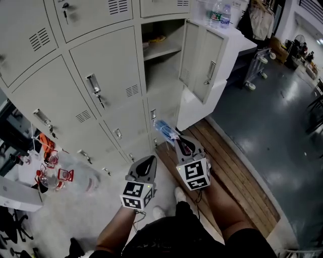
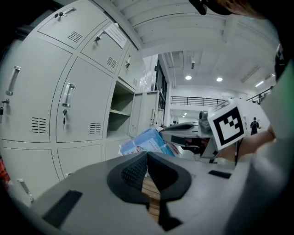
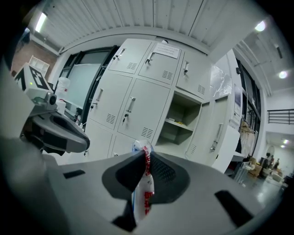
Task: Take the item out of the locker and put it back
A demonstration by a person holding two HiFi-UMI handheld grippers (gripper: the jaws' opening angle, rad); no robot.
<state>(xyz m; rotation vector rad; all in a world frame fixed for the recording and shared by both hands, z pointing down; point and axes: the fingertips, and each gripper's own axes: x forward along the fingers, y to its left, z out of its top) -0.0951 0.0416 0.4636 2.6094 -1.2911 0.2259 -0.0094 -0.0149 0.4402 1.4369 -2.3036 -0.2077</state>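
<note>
My right gripper (image 1: pixel 179 143) is shut on a flat blue plastic packet (image 1: pixel 165 129), which sticks out ahead of it toward the lockers. In the right gripper view the packet's red-and-white printed edge (image 3: pixel 146 183) is pinched between the jaws (image 3: pixel 144 156). The open locker (image 1: pixel 162 65), its door (image 1: pixel 202 60) swung out to the right, lies up ahead. A shelf inside it holds a small yellow thing (image 1: pixel 159 39). My left gripper (image 1: pixel 149 162) is lower left of the right one, shut and empty (image 2: pixel 147 155). From it I see the packet (image 2: pixel 146 143) and the right gripper (image 2: pixel 193 131).
Closed grey locker doors (image 1: pixel 106 75) fill the left. A wooden pallet (image 1: pixel 232 171) lies on the floor under my right side. Water bottles (image 1: pixel 220 15) stand on a white cabinet beyond the door. Red items and clear containers (image 1: pixel 53 174) sit at lower left.
</note>
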